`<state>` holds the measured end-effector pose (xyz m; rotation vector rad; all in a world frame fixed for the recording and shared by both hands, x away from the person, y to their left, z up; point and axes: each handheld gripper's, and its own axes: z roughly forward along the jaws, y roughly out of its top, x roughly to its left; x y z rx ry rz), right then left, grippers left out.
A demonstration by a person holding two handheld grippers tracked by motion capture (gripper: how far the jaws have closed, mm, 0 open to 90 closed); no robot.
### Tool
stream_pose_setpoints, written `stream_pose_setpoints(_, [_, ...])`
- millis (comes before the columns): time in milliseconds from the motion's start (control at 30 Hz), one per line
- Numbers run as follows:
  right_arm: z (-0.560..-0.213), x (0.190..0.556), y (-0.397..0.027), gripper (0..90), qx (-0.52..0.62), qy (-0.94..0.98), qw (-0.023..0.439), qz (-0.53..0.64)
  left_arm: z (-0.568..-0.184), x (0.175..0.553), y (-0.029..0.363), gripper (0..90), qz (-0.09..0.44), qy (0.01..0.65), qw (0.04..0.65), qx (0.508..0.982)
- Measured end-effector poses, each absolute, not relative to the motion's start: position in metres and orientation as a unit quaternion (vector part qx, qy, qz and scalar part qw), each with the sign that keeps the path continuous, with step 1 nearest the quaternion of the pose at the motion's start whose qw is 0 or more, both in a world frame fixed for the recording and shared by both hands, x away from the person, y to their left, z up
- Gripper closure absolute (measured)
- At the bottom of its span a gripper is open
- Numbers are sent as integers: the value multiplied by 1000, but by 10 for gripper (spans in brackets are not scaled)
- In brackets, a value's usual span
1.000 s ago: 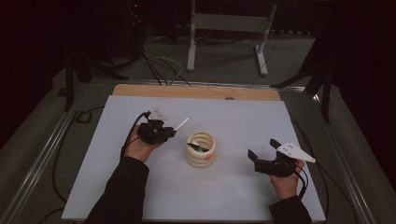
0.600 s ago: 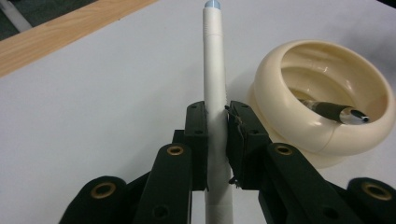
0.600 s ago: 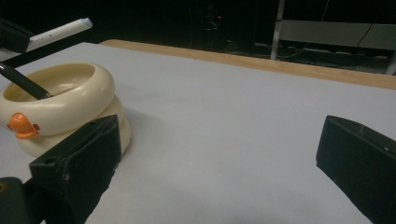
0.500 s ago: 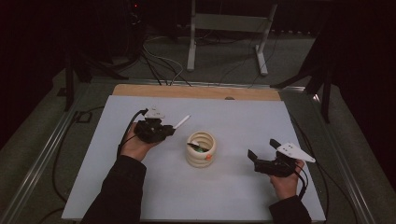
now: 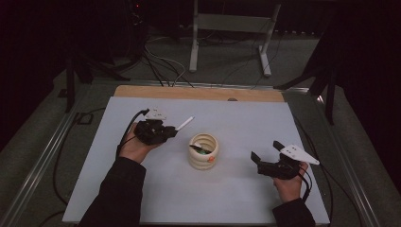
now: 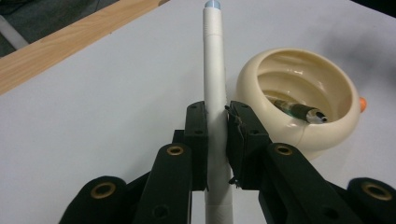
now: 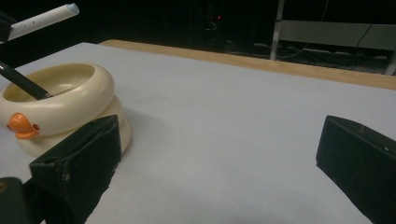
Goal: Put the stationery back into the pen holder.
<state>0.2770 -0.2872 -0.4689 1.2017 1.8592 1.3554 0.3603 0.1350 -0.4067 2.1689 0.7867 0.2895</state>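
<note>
A cream ringed holder (image 5: 203, 151) with an orange beak stands mid-table, and a dark pen (image 5: 198, 148) leans inside it. Just to its left, my left gripper (image 5: 172, 131) is shut on a white pen (image 5: 185, 123) that points up and away toward the holder. In the left gripper view the pads clamp the white pen (image 6: 214, 60) at mid-length, with the holder (image 6: 299, 102) and the dark pen (image 6: 299, 111) close on the right. My right gripper (image 5: 265, 151) rests open to the right of the holder with nothing between its jaws. In the right gripper view the holder (image 7: 60, 100) sits at the left.
A white mat (image 5: 236, 198) covers the table, with a wooden strip (image 5: 198, 93) along its far edge. Metal stand legs (image 5: 227, 42) and cables (image 5: 156, 56) lie on the floor beyond. Metal rails run along both table sides.
</note>
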Motion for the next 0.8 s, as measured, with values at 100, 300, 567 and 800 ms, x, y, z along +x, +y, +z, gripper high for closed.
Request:
stream_pose_setpoints(100, [-469, 277, -287, 1, 447, 690, 269, 503, -405, 359, 134, 793, 113, 305, 395, 859])
stream_pose_setpoints(300, [-469, 277, -287, 1, 446, 690, 269, 503, -400, 357, 131, 792, 111, 294, 395, 863])
stream_pose_setpoints(567, [-469, 277, -287, 1, 446, 690, 269, 503, -394, 353, 127, 791, 107, 282, 395, 868])
stream_pose_setpoints(800, [-469, 277, -287, 1, 446, 690, 269, 503, -392, 351, 123, 791, 103, 273, 389, 873])
